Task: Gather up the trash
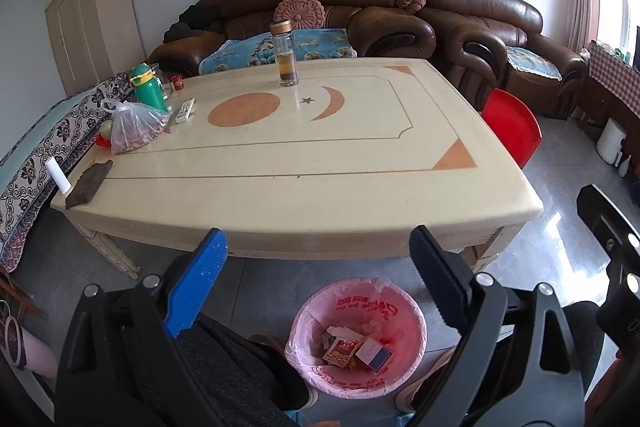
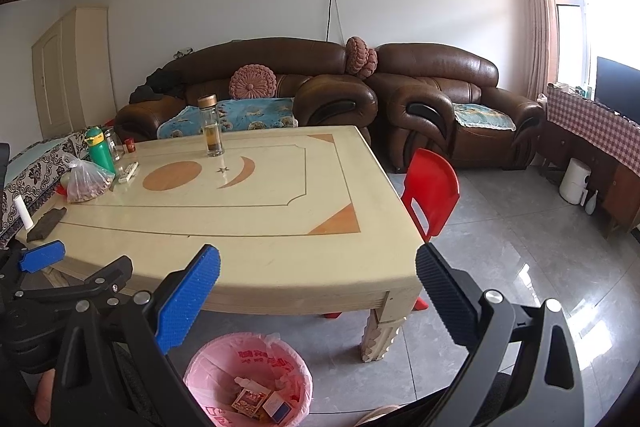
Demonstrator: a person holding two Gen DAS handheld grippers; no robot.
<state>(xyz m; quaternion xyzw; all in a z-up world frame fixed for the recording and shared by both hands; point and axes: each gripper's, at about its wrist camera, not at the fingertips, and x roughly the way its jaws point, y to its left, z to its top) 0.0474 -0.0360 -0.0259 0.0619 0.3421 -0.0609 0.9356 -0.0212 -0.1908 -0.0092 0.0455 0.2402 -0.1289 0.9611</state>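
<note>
Left gripper (image 1: 316,279): fingers spread wide apart, nothing between them; held in front of the near edge of the desk, above the floor.
Left fingers (image 1: 198,287): one blue pad on the left, one dark ribbed pad on the right.
Right gripper (image 2: 318,293): fingers spread wide apart, nothing held; positioned in front of the near right corner of the desk.
Right fingers (image 2: 188,301): blue pad left, dark ribbed pad right.
Trash bin (image 1: 356,337): on the floor just in front of the desk, lined with a pink bag printed with red characters.
Trash in bin (image 1: 352,347): a red-orange carton and a white-and-blue box lying side by side at the bottom, with pale scraps around them.
Desk (image 1: 304,163): cream top with orange circle, crescent and corner inlays; middle and near areas carry nothing.
Glass bottle (image 1: 284,55): upright near the far edge of the desk, gold cap, amber liquid in the lower part.
Green bottle (image 1: 148,87): upright at the far left corner.
Plastic bag (image 1: 134,125): clear, knotted, filled with brownish items, just in front of the green bottle.
Remote control (image 1: 185,110): flat, just right of the plastic bag.
Dark slab (image 1: 88,183): flat on the near left edge of the desk.
Red chair (image 1: 510,127): at the right side of the desk.
Sofa (image 1: 288,15): brown leather, behind the desk.
</note>
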